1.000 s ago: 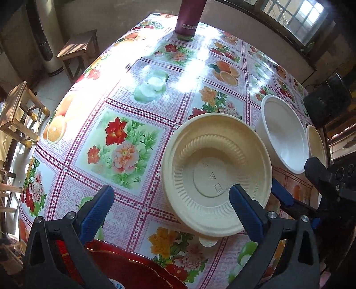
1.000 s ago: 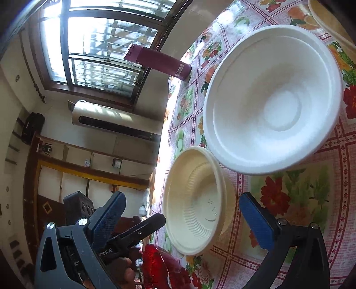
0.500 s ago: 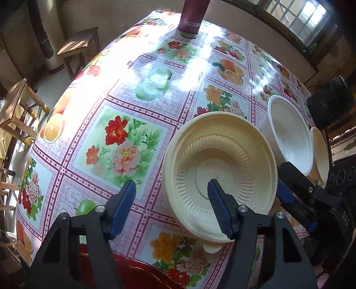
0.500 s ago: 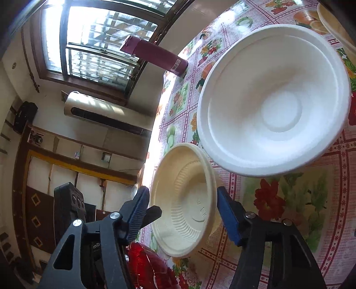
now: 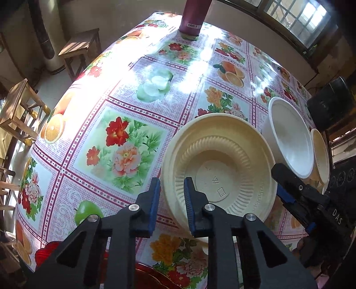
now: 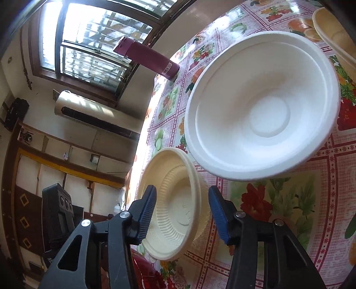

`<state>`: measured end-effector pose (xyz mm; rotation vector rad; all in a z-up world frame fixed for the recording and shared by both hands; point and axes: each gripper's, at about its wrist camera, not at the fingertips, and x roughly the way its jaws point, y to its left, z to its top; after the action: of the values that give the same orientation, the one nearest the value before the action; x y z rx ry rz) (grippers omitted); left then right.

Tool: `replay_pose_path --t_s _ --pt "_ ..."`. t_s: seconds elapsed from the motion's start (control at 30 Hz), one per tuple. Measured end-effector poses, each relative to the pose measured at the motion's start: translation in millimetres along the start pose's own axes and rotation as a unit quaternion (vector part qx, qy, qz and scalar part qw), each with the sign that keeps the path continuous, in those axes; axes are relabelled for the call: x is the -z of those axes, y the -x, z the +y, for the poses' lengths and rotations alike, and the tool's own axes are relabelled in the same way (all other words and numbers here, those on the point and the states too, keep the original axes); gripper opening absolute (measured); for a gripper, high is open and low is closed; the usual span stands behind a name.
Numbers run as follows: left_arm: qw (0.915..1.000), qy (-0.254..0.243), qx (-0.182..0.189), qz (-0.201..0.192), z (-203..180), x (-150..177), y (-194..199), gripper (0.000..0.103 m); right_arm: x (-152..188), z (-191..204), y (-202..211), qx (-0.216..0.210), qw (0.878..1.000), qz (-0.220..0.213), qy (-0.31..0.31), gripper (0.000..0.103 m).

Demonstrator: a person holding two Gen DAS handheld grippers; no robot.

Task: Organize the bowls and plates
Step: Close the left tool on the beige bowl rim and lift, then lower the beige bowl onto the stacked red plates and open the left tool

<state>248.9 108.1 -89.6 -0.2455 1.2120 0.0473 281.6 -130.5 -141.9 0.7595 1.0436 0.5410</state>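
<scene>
Near the table's (image 5: 124, 73) front edge: cream bowl (image 5: 219, 169), rim pinched by left gripper (image 5: 171, 200), jaws just closing; right gripper (image 6: 181, 209) closing astride its opposite rim, contact unclear. Nothing stacked; white bowl (image 6: 262, 106) just beside, unsorted.

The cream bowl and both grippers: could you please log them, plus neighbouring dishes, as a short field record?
cream bowl: upright on tablecloth, gripped on two sides
left gripper: jaws just closed, pinching the bowl's rim
right gripper: jaws just closing, straddling the bowl's opposite rim and wall
white bowl: empty, beside cream bowl
maroon bottle: upright at far edge
</scene>
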Motion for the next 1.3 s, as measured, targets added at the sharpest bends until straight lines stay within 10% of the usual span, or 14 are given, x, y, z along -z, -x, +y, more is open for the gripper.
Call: replay_pose_path --t_s 0.3,0.8,1.3 --pt "0.9999 -0.005 -0.013 -0.006 3 2 4 0.011 0 -1 -5 0.022 1.0 0.001 0.008 0.014" --pt "0.9975 -0.015 -0.008 -0.068 11 19 79 0.011 8 53 33 -0.016 0.997 -0.017 0.069 0.013" --pt "0.9953 -0.01 -0.052 -0.081 75 117 135 0.013 102 127 29 -0.012 0.98 0.066 0.189 0.014"
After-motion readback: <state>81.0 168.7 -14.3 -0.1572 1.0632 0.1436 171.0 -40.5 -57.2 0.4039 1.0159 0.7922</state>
